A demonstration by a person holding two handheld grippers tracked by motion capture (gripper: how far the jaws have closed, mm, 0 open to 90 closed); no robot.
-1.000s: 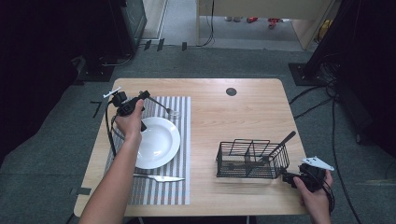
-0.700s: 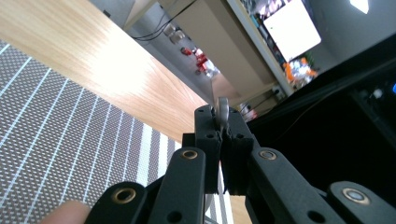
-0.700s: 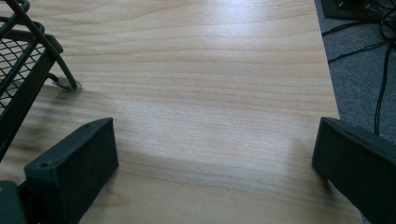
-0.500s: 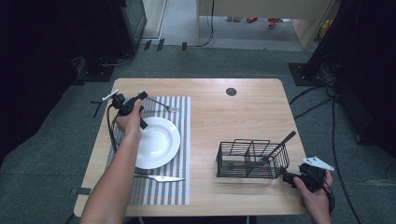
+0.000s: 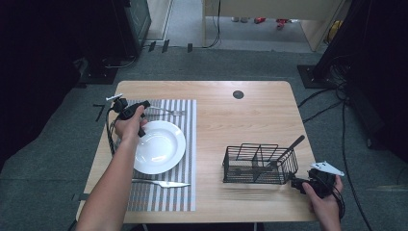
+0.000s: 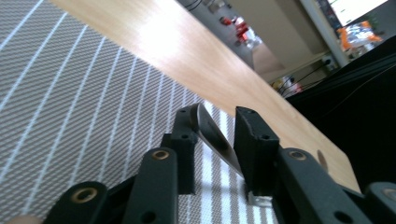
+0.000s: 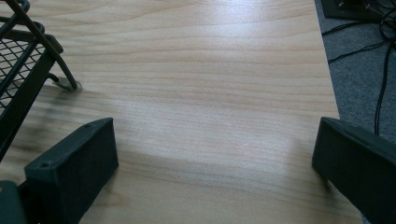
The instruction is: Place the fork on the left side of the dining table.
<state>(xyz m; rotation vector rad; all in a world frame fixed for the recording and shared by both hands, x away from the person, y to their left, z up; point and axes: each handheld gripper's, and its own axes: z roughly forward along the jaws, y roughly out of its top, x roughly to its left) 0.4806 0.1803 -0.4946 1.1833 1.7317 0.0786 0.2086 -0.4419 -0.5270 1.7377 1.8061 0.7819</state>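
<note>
A metal fork (image 5: 166, 112) lies on the striped placemat (image 5: 188, 159) above the white plate (image 5: 159, 147). My left gripper (image 5: 145, 106) sits low over the mat at the fork's handle end. In the left gripper view the fork handle (image 6: 212, 135) runs between the jaws of the left gripper (image 6: 215, 121). Those jaws have just been opening, and a gap shows beside the handle. My right gripper (image 5: 297, 184) rests at the table's front right corner. Its jaws (image 7: 215, 154) stand wide open over bare wood with nothing between them.
A knife (image 5: 161, 183) lies on the mat below the plate. A black wire basket (image 5: 260, 166) holding a dark utensil (image 5: 288, 148) stands just left of the right gripper; its corner (image 7: 28, 70) is close. The wooden table (image 5: 231, 115) has a round grommet (image 5: 238, 94).
The left hand has sunk toward the placemat and drifted slightly left. The right hand has stayed put.
</note>
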